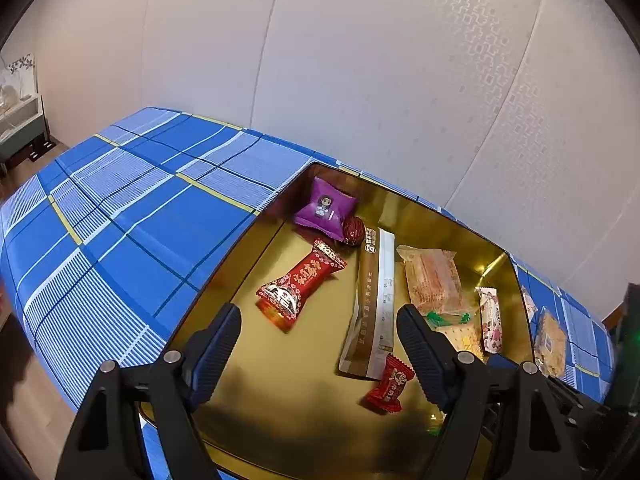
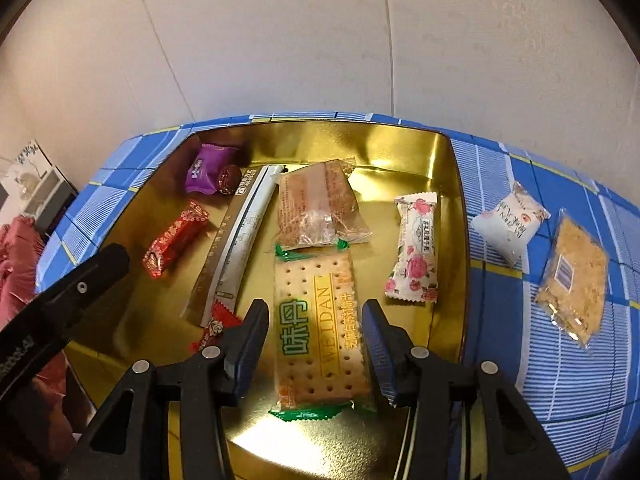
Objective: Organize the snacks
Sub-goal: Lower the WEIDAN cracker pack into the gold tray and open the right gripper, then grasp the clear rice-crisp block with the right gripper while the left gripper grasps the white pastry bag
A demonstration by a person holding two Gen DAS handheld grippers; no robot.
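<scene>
A gold tin tray (image 2: 456,208) holds several snacks: a purple packet (image 2: 206,168), a red candy (image 2: 176,238), a long brown stick packet (image 2: 240,236), a clear wafer pack (image 2: 316,206), a floral packet (image 2: 416,244), a green-ended cracker pack (image 2: 316,332). My right gripper (image 2: 316,340) is open, its fingers straddling the cracker pack without touching it. My left gripper (image 1: 320,348) is open and empty above the tray (image 1: 224,264), near a small red candy (image 1: 390,384). A white packet (image 2: 510,224) and a crumbly bar (image 2: 572,276) lie outside on the cloth.
The tray sits on a blue plaid tablecloth (image 1: 132,216) against a pale wall (image 1: 360,60). The left gripper's arm (image 2: 60,296) crosses the right wrist view's left side. A red cloth (image 2: 16,264) and low furniture (image 1: 20,120) lie beyond the table's left edge.
</scene>
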